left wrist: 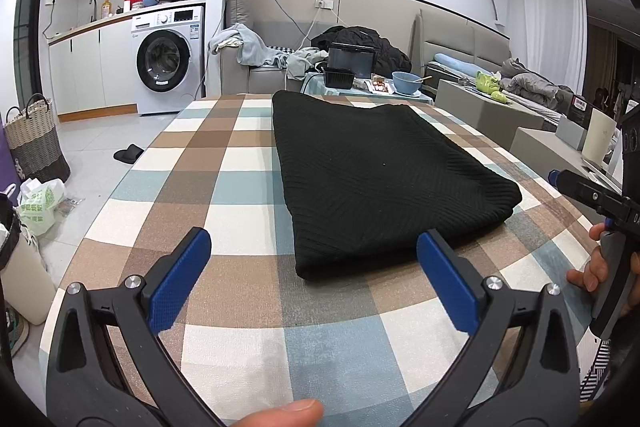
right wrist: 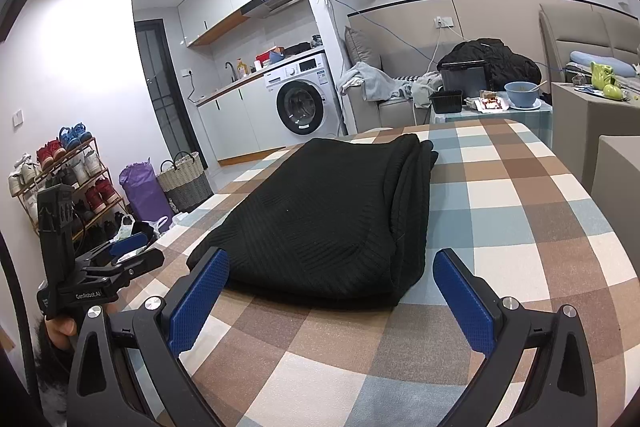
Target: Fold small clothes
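Note:
A black ribbed knit garment [left wrist: 380,179] lies folded into a thick rectangle on the checked tablecloth [left wrist: 224,187]; it also shows in the right wrist view [right wrist: 324,223]. My left gripper [left wrist: 314,251] is open and empty, its blue pads just short of the garment's near edge. My right gripper [right wrist: 332,269] is open and empty, its pads flanking the garment's near end without holding it. The right gripper also shows at the right edge of the left wrist view [left wrist: 592,193], and the left gripper at the left of the right wrist view [right wrist: 128,251].
Beyond the table stands a low side table with a blue bowl [left wrist: 406,83] and a black tray [left wrist: 338,75], then a sofa with clothes. A washing machine [left wrist: 168,61], woven basket [left wrist: 34,139], shoe rack [right wrist: 64,179] and bags stand to the left.

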`<state>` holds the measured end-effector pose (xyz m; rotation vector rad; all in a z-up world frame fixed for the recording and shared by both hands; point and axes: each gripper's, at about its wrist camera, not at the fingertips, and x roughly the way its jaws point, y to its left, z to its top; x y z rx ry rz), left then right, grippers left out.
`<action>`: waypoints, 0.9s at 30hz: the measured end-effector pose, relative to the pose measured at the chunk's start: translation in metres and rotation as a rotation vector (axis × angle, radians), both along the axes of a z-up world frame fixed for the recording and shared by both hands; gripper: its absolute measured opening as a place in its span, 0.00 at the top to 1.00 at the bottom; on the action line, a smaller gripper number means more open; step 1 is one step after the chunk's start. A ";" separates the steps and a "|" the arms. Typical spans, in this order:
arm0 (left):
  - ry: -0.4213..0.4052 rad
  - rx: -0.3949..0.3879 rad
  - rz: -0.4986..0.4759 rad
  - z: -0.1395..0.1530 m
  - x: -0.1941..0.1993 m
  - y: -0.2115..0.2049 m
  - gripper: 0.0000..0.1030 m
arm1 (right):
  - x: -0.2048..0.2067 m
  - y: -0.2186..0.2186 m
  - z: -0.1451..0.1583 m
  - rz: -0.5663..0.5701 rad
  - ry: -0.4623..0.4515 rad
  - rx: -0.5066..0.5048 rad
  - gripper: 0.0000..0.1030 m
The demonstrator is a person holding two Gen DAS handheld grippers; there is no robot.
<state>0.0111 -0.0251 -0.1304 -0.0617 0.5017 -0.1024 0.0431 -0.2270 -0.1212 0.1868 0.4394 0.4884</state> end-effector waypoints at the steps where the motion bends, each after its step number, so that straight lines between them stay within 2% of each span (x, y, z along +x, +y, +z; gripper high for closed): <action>1: 0.000 0.000 0.000 -0.001 0.000 0.000 0.01 | 0.000 0.000 0.000 0.000 0.001 0.000 0.00; 27: 0.000 0.001 0.001 0.000 0.000 0.000 0.01 | 0.000 0.000 0.001 0.000 0.002 0.001 0.00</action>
